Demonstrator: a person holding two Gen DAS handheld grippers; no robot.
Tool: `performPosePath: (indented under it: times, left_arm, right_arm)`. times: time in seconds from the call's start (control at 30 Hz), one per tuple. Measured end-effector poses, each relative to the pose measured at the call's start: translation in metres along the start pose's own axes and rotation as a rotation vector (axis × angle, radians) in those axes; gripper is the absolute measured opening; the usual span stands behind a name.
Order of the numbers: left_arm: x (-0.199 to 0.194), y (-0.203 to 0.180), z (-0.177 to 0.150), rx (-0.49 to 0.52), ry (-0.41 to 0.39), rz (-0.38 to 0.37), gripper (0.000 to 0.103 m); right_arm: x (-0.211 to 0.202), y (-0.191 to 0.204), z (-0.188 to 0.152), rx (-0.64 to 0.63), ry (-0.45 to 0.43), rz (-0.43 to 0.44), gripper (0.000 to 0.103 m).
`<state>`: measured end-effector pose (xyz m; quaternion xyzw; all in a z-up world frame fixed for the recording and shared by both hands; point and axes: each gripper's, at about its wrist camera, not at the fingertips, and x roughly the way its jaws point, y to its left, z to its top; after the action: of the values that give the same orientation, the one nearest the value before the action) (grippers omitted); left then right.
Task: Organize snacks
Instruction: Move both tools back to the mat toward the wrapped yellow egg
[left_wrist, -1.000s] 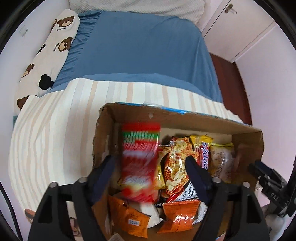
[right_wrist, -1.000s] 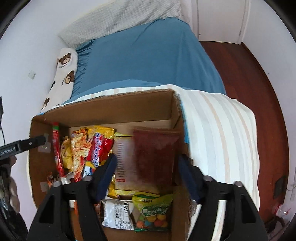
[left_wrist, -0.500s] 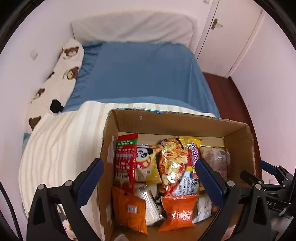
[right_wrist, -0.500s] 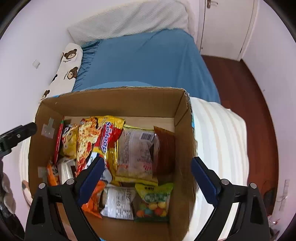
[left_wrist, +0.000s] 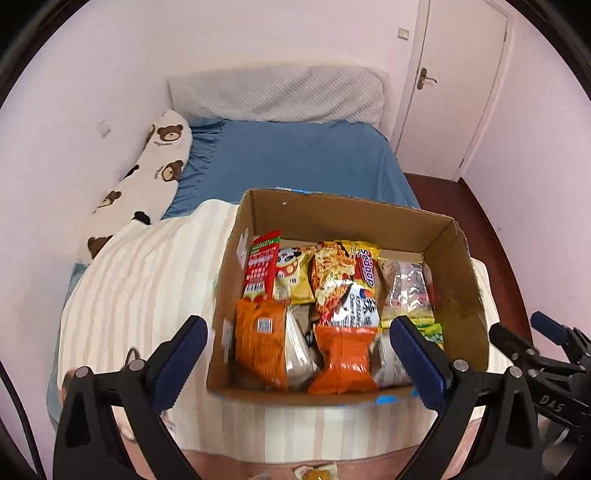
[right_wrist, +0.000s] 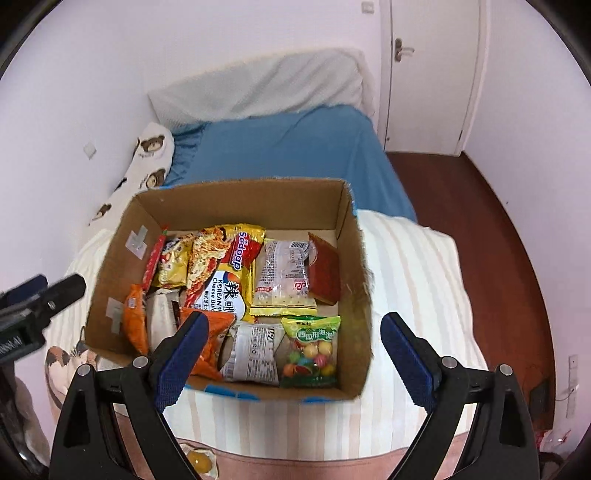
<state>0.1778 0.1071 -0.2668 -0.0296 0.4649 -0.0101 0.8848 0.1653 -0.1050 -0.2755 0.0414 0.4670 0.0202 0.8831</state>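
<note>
Cardboard box packed with snacks, both claws spread and empty

Left wrist view: my left gripper (left_wrist: 297, 339) is spread wide, holding nothing, its blue pads framing the near half of the cardboard box (left_wrist: 334, 212). The box sits on a cream striped blanket (left_wrist: 140, 280) over a bed with a blue sheet (left_wrist: 295, 158). Inside, along the left wall, I see a tall red packet (left_wrist: 261, 266) standing upright, a yellow packet with a panda face (left_wrist: 293, 271) just beside it, then a Sedaap noodle pack (left_wrist: 345, 273) and a clear-wrapped packet (left_wrist: 406, 291) toward the right. Two orange bags (left_wrist: 260, 343) lie in the near row. My right gripper (left_wrist: 532, 341) shows at the far right edge, beside the box's right wall; from here I cannot tell its spread.

Right wrist view: my right gripper (right_wrist: 291, 341) is also released, jaws far apart and empty, over the box's near edge. A dark red flat packet (right_wrist: 325, 271) leans against the right wall, touching the clear-wrapped packet. In the near right corner lies a green bag of coloured candy balls (right_wrist: 310, 350), with a white printed packet (right_wrist: 253, 350) beside it. A bear-print pillow (right_wrist: 147, 162) lies along the wall, and a white door (right_wrist: 430, 74) stands behind the bed.
</note>
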Motion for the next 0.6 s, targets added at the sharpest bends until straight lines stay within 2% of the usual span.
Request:
performPosePath:
  times: [0.2, 0.33, 0.4, 0.6]
  left_arm:
    - [-0.03, -0.005, -0.027, -0.028, -0.053, 0.034, 0.101]
    - [-0.044, -0.005, -0.045, -0.045, -0.065, 0.008, 0.101]
    - [-0.047, -0.001, -0.054, -0.047, -0.061, 0.003, 0.101]
    - [-0.043, 0.033, -0.098, -0.093, 0.023, 0.102, 0.101]
  right_arm:
    - [-0.047, 0.002, -0.018, -0.005, -0.085, 0.0, 0.096]
    - [-0.061, 0.003, -0.03, -0.001, -0.09, 0.032, 0.098]
    - [-0.063, 0.005, -0.041, -0.004, -0.076, 0.065, 0.098]
    - [-0.041, 0.022, -0.076, -0.037, 0.055, 0.164, 0.098]
